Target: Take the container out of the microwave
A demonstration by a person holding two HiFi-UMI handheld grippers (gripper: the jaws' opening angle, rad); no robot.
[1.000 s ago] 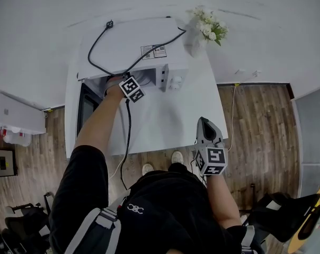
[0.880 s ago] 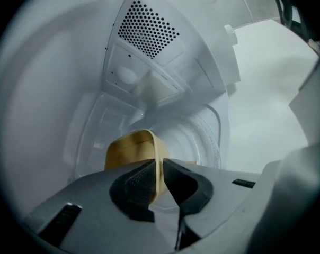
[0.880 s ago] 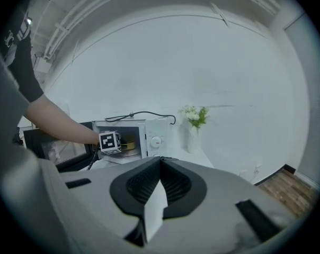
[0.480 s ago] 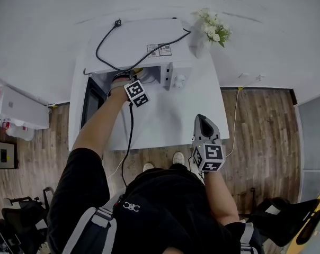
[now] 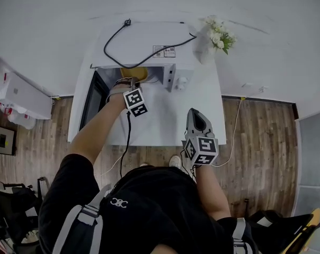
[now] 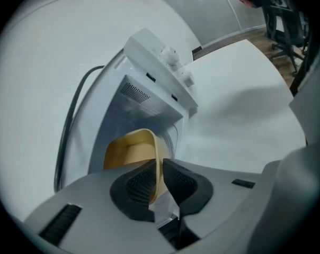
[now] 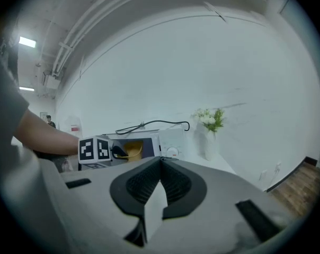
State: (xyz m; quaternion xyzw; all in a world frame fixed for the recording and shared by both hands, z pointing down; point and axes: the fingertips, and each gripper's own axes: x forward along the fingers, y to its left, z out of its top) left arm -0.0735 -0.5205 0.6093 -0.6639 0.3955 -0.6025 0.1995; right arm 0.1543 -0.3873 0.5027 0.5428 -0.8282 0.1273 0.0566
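Note:
The white microwave (image 5: 144, 46) stands on a white table (image 5: 165, 115) with its door (image 5: 91, 102) swung open to the left. A yellow container (image 5: 139, 74) shows at the mouth of the cavity. My left gripper (image 5: 129, 82) reaches into the opening. In the left gripper view my left gripper (image 6: 161, 176) is shut on the thin rim of the container (image 6: 131, 150). My right gripper (image 5: 195, 115) hovers over the table's near right edge. In the right gripper view my right gripper (image 7: 161, 181) is shut with nothing between its jaws, facing the microwave (image 7: 168, 141).
A black power cable (image 5: 149, 51) lies looped on top of the microwave. A white vase of flowers (image 5: 215, 36) stands at the table's back right corner, next to the microwave's control panel (image 5: 180, 78). Wooden floor surrounds the table.
My left gripper has drawn back out of the cavity, and the yellow container has come into sight at the microwave's mouth. My right gripper has shifted slightly up and left.

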